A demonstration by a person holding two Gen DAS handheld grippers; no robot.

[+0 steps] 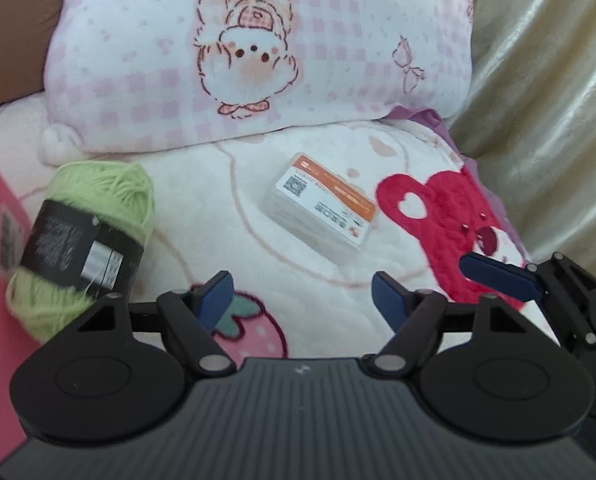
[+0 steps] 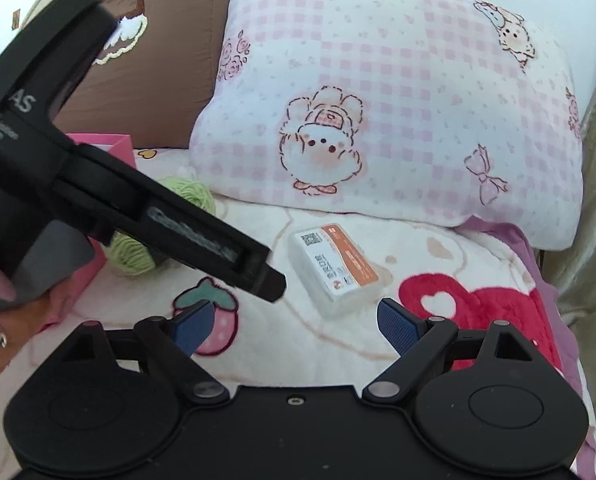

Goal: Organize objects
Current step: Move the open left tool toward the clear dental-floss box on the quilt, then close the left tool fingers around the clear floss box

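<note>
Both the left gripper (image 1: pixel 302 300) and right gripper (image 2: pixel 294 326) are being held with jaws parted and empty above the small clear orange-labelled plastic box (image 1: pixel 322 204) lying on the bed's white plush blanket (image 1: pixel 202 216).

Both wrist views are bright and evenly lit by soft daylight, with weak, diffuse shadows on the bed. Sheen runs down the folds of the gold curtain (image 1: pixel 538 80), the strongest glare in the left wrist view. The checked pillow (image 2: pixel 398 100) is pale and slightly washed out, most of all at the upper right of the right wrist view. Motion blur softens the green yarn ball (image 1: pixel 86 232) and the label print on the small plastic box (image 1: pixel 322 204). Fisheye distortion bows straight edges near the borders, and dark vignetting clips the corners. The left gripper (image 2: pixel 276 280), crossing the right wrist view, is smeared and out of focus.
</note>
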